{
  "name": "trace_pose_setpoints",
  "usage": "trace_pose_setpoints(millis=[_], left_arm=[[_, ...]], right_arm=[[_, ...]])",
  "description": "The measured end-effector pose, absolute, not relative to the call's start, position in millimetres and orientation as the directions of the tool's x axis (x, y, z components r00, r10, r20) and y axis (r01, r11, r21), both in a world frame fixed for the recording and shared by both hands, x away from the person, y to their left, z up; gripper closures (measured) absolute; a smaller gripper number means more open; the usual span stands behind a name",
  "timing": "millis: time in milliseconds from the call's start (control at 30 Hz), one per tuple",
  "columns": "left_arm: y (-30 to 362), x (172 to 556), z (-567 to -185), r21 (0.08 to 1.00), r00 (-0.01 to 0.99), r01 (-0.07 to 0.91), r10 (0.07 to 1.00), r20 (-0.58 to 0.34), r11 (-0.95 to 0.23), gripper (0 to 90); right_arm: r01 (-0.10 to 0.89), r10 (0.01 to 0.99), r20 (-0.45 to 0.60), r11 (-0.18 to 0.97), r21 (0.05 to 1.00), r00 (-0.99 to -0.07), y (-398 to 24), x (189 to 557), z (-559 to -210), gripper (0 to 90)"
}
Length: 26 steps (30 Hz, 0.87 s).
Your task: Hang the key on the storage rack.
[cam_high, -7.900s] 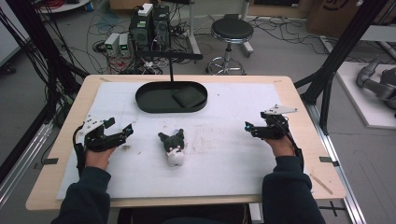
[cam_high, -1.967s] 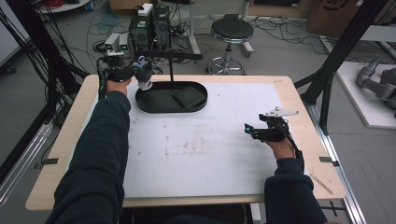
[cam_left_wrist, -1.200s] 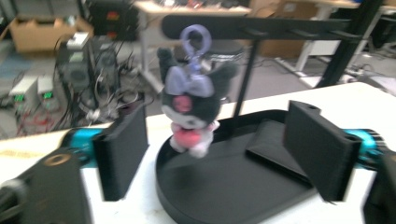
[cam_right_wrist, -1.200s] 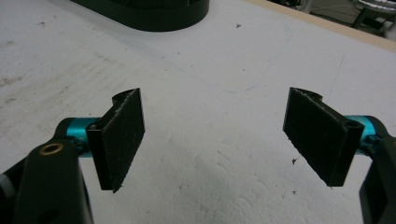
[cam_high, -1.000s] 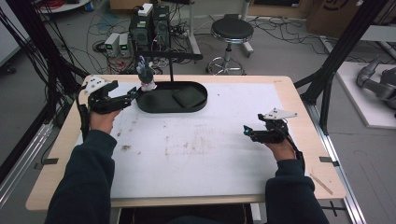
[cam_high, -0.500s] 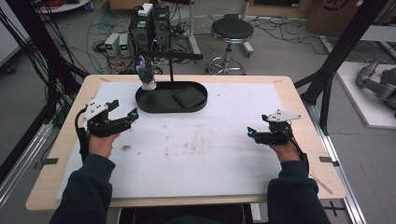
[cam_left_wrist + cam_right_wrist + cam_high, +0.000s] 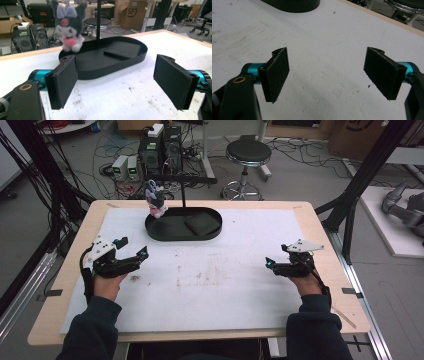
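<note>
Jaws of the left gripper (image 7: 131, 256) stand wide apart and empty; it now sits low on the white mat (image 7: 215, 285), nearer the person than half a second ago, well apart from the plush toy (image 7: 156, 203). That toy stands upright at the left end of the black tray (image 7: 183, 232), as before. The right gripper (image 7: 272, 263), also wide and empty, has barely shifted on the mat's right side.

One plush toy (image 7: 156, 203) sits at the left end of one black oval tray (image 7: 170, 233), and one dark flat pad (image 7: 197, 225) lies inside that tray. Two hand-held grippers flank the tray: one left hand-held gripper (image 7: 131, 254), one right hand-held gripper (image 7: 273, 263).
</note>
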<state>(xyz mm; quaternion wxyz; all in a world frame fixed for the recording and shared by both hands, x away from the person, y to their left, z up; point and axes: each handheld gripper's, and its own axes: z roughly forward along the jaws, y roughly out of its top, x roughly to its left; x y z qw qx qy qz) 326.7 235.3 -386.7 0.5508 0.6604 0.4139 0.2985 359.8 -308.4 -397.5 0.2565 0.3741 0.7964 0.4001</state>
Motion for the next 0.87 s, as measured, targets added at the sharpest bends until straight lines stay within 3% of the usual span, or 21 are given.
trace_pose_setpoints(millis=[867], left_arm=[[242,331,-412,0.961,0.467,0.269,0.881,-0.079,-0.057,19.6]], right_arm=[[0.412,0.812,-0.104,0.397,0.820,-0.574,-308,361,-403,20.9]])
